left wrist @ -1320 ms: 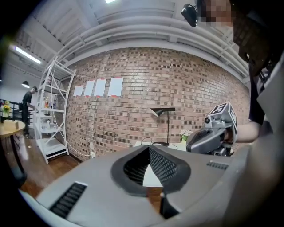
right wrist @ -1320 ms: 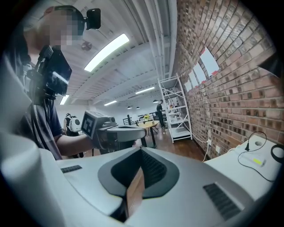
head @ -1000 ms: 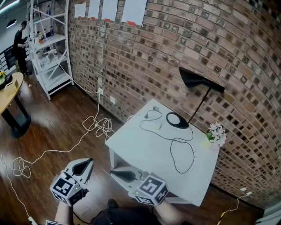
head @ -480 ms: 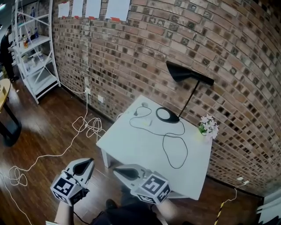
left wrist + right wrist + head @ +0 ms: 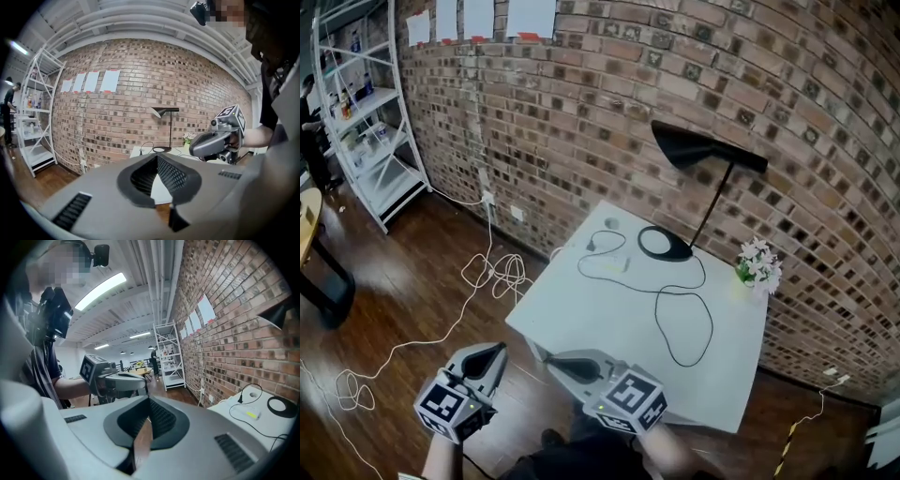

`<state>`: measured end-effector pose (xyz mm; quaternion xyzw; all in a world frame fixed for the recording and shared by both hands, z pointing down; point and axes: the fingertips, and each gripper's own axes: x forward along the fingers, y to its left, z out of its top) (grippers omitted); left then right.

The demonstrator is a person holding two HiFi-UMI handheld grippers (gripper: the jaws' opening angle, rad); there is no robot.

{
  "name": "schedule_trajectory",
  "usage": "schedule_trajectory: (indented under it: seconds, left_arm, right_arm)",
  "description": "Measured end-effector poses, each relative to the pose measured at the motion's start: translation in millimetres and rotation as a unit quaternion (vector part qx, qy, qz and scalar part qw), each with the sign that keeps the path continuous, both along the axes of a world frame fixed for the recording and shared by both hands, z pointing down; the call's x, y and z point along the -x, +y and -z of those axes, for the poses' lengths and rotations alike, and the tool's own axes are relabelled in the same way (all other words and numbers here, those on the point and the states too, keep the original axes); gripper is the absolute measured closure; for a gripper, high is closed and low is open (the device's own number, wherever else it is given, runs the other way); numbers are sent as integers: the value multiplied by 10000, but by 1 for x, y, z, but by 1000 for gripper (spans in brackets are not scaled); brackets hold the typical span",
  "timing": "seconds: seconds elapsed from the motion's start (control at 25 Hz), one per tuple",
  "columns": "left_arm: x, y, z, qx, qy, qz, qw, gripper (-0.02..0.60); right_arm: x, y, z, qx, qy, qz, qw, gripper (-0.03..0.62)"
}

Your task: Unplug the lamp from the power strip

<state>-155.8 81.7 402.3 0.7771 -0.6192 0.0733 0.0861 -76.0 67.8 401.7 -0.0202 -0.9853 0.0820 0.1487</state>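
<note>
A black lamp (image 5: 698, 155) stands at the back of the white table (image 5: 581, 323), its round base (image 5: 664, 242) by the brick wall. Its black cord (image 5: 680, 305) loops over the tabletop to a plug (image 5: 592, 247) near a small white strip (image 5: 621, 265). My left gripper (image 5: 492, 354) hangs over the floor left of the table, shut and empty. My right gripper (image 5: 553, 361) is at the table's near edge, shut, with nothing held. In the left gripper view the lamp (image 5: 164, 111) is far ahead. The right gripper view has the plug (image 5: 240, 399) at its right.
White flowers (image 5: 759, 262) sit at the table's right back corner. Loose white cables (image 5: 492, 272) lie on the wooden floor below a wall outlet (image 5: 487, 198). A white metal shelf (image 5: 366, 122) and a round table (image 5: 307, 220) stand at the left.
Both grippers have drifted a little closer to the table's near edge, still shut and empty. The view has shifted, so the table sits slightly nearer.
</note>
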Motion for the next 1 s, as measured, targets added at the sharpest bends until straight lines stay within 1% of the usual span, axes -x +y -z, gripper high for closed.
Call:
schedule_trajectory:
  seconds: [0.08,0.24,0.44,0.52,0.64,0.72,0.76,0.92,1.0]
  left_arm:
    - [-4,-17,-2,118,18,-47,9999,583]
    - [3,-53,-3,18,-219,-177,9996,583]
    - [2,-98,-2,101,-331,-251,9991,583]
    - [0,-112,-4,255,-303,-226,9990,583]
    - [-14,-136,2,655,-82,-154,9977,583]
    - [-18,-152,2,721,-52,-120,9973,583]
    - [-18,-159,0,711,-105,-122,9973,583]
    - [-8,-184,-14,592,-588,-172,9964,583]
    - [-13,-198,-10,667,-626,-173,9957,583]
  right_arm:
    - [-2,-18,-3,63,2,-62,10000,599]
    - [0,-52,-3,173,-98,-158,9997,599]
    - [-2,-95,-6,282,-132,-176,9994,599]
    - [-3,-110,-9,340,-131,-190,9992,599]
    - [-7,-138,-15,415,-127,-305,9986,599]
    - [-11,-156,-19,474,-124,-382,9981,599]
    - [-13,-165,-21,503,-127,-407,9978,599]
    - [-18,-193,-26,566,-197,-437,9972,599]
    - [-18,-205,-24,571,-269,-447,9970,599]
